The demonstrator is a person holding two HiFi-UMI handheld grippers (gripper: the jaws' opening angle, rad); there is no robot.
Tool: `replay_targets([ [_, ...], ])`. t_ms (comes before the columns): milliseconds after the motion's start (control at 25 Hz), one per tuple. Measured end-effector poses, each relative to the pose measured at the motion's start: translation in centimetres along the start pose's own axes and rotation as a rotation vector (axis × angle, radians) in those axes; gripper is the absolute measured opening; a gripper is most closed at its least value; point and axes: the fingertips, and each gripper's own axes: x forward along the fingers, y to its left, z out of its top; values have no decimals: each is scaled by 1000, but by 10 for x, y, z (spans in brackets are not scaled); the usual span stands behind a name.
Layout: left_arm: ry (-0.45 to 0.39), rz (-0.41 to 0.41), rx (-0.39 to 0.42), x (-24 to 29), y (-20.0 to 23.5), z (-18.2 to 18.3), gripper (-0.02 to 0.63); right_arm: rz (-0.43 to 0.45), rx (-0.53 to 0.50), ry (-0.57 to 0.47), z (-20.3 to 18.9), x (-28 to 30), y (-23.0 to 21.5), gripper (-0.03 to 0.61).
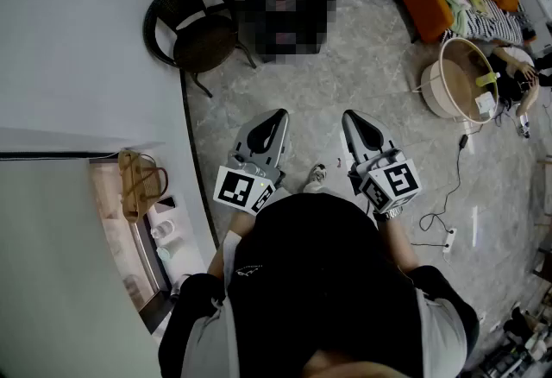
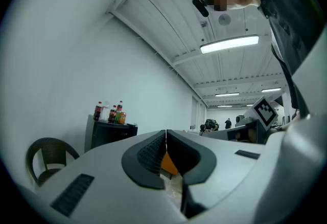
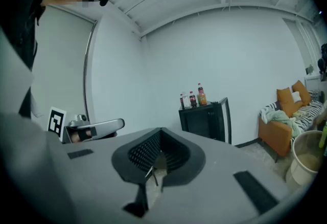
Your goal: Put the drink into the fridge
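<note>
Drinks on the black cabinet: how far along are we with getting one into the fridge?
Nothing looks done: the bottles stand on top of the black cabinet, some way ahead. In hand: nothing; the left gripper and right gripper are shut and empty. To do: approach, pick a bottle, put it in.

light: bright, ceiling strip lamp (image 2: 230,43) | edges: fisheye-warped, dark corners | blur: slight

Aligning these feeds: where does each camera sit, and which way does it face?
Head view: on the person's head, facing steeply down; torso, left tool, right tool.
Left gripper view: on left tool, along shut jaws toward black cabinet; right tool alongside.
Right gripper view: on right tool, facing cabinet, bottles, sofa; left tool alongside.
Shared: all show the cabinet.
</note>
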Motion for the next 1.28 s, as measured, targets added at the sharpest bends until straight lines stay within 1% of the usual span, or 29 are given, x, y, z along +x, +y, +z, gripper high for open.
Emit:
replay_targets([
  [120,6,13,-27,-17,18,-7,11,18,30,-6,-3,16,21,14],
  [200,9,19,-36,-25,26,-11,11,29,31,-3,-4,23,31,14],
  [400,-7,23,-35,-28,29,-10,11,48,12,14,-7,27,36,14],
  [600,-18,40,-19,-22,24,-6,11,68,21,25,-8,29,30,14],
  [760,3,87,-19,-15,21,-12,11,102,41,13,-6,31,20,14],
  [880,4,117,-17,-9,14,-13,11,115,57,-2,-5,27,4,14],
  [1040,1,155,19,2,4,-10,11,147,54,-6,-3,22,-20,14],
  [1160,-3,189,44,8,2,-12,11,178,64,-13,-1,25,-28,14],
  [1280,2,213,43,12,6,-15,11,188,76,-4,-4,31,-33,14],
])
